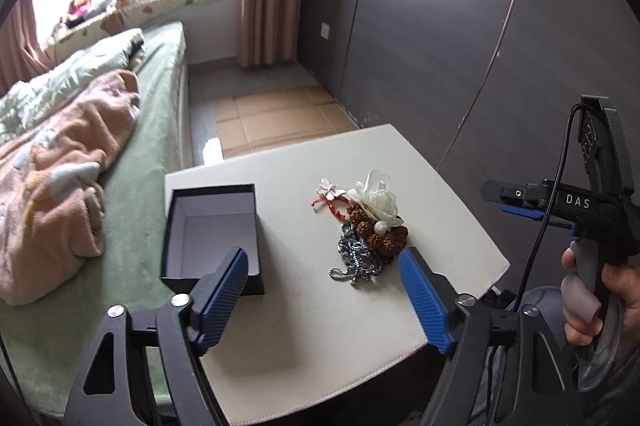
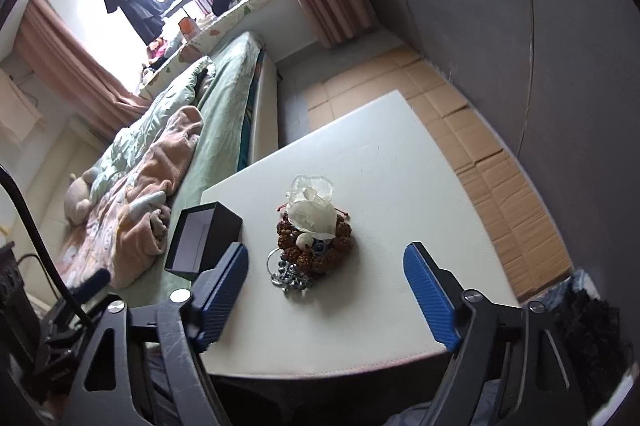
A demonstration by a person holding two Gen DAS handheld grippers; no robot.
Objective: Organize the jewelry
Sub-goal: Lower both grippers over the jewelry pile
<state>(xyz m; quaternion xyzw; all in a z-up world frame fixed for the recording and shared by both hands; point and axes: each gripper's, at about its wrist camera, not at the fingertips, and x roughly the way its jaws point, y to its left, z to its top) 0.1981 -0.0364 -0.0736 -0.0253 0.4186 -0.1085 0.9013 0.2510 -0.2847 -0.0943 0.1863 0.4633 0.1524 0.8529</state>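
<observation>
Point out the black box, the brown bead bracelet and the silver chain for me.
black box (image 1: 188, 228), left wrist view, pale inner floor.
brown bead bracelet (image 1: 382, 240), left wrist view, bead.
silver chain (image 2: 294, 278), right wrist view, links.

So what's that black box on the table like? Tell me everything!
The black box is small and rectangular, likely cardboard, with dark outer walls and a pale grey lining. It has no lid on and looks empty. It sits upright at the white table's left edge beside the bed, apart from the jewelry pile. Nothing touches it.

The matt white bench (image 1: 360, 306) carries a matt black paper box (image 1: 212, 238), a shiny metal chain (image 1: 354, 260), rough brown seed beads (image 1: 376, 234) and a white fabric flower (image 1: 378, 196), beside each tool's ribbed blue pads (image 1: 226, 294).
</observation>
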